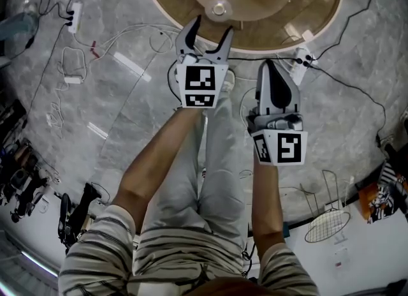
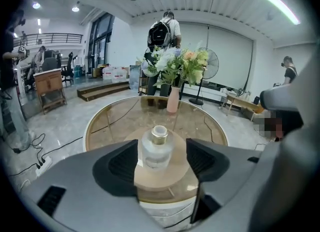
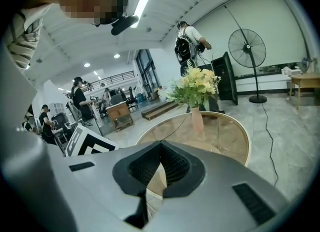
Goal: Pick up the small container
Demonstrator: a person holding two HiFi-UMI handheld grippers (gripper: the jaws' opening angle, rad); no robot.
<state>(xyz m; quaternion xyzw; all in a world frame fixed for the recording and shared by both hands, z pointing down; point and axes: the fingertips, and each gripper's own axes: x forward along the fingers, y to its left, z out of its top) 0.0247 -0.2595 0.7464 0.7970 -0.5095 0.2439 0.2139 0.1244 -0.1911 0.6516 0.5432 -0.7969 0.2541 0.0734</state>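
Observation:
The small container (image 1: 218, 9), a clear glass bottle with a gold cap, stands on the round glass table (image 1: 242, 48) near its front edge. My left gripper (image 1: 209, 33) is open, its tips just short of the bottle, one to each side of it. In the left gripper view the bottle (image 2: 157, 148) shows in the gap between the two dark pads (image 2: 123, 163), which do not touch it. My right gripper (image 1: 268, 66) is shut and empty, lower right, off the table over the floor. Its pads (image 3: 172, 168) meet in the right gripper view.
A pink vase of flowers (image 2: 173, 98) stands at the table's far side. Power strips (image 1: 73, 17) and cables lie on the marble floor. A standing fan (image 2: 210, 66), desks and several people are farther off. A wire rack (image 1: 326, 224) lies at lower right.

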